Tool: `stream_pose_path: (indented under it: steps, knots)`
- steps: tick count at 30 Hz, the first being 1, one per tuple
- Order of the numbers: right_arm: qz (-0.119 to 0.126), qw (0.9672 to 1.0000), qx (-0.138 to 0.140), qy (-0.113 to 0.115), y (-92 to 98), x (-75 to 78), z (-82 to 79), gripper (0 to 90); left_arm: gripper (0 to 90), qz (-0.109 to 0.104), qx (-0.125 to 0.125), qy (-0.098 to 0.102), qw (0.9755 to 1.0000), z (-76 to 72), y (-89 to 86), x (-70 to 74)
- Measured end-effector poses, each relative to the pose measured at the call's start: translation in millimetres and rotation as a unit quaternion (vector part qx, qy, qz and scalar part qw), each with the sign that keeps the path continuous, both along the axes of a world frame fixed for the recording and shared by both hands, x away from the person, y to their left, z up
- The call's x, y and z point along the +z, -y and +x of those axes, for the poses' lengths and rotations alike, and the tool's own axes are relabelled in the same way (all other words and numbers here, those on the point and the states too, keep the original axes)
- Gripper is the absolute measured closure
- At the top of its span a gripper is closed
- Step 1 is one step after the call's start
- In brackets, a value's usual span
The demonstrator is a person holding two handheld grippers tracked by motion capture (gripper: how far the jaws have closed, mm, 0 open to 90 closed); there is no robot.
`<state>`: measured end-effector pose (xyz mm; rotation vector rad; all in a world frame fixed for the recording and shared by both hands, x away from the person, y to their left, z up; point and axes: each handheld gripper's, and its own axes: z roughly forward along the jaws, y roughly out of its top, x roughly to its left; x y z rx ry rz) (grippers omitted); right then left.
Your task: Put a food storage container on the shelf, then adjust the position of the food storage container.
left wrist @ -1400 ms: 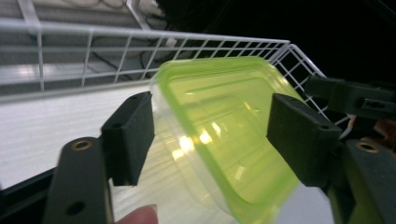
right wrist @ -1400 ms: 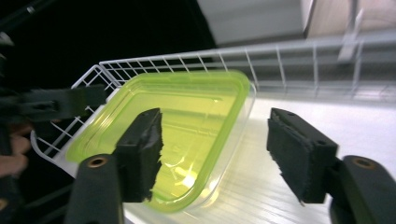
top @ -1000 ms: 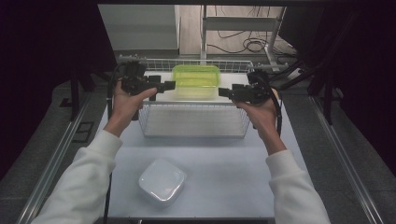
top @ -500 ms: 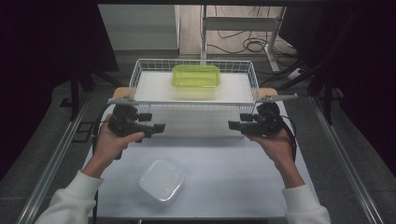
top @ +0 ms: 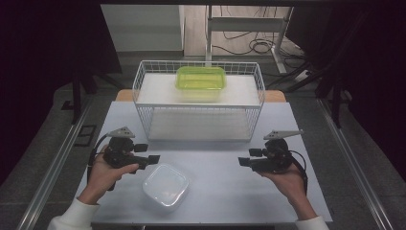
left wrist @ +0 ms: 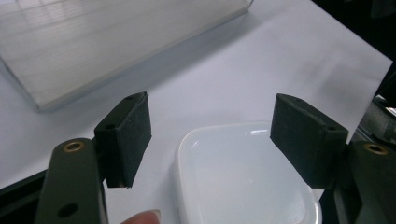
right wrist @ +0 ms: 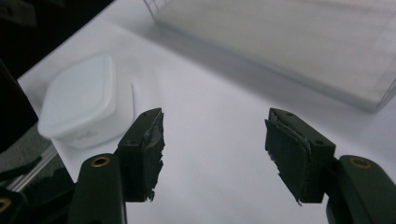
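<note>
I can read no text, label, brand or number anywhere around my hands. The white lidded container carries a small raised mark low on its side wall (in my right gripper view), but it is far too blurred for me to make out.

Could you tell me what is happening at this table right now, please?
A person holds a tool in each hand above the table. The left tool, jaws open, is close beside a white tub; nothing is gripped. The right tool is open too, over bare table. A green tub sits on top of the wire basket behind.
</note>
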<state>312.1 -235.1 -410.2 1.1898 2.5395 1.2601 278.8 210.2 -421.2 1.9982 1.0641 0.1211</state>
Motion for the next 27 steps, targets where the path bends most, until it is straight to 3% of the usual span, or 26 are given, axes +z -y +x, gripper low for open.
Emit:
stream_pose_path:
  steps: [4, 12, 22, 27]
  knots:
    - [-0.003, 1.0000, -0.001, -0.006, 1.5, -6.7, -1.1, 37.3, 28.4, 0.004, 0.015, 0.006, 0.9999, -4.2, -6.0, -2.5]
    - [-0.004, 0.9999, 0.000, -0.014, -2.5, -13.5, 0.2, 37.1, 28.4, 0.019, -0.002, 0.013, 0.9997, -15.0, -7.9, -4.9]
    - [-0.010, 0.9997, -0.003, -0.023, -0.2, -21.6, -3.5, 37.1, 28.8, 0.025, -0.006, 0.001, 0.9997, -22.3, -13.6, -7.3]
    - [-0.011, 0.9994, -0.004, -0.032, -0.5, -27.1, -3.7, 37.1, 35.9, 0.034, -0.006, -0.018, 0.9993, -29.5, -19.3, -13.6]
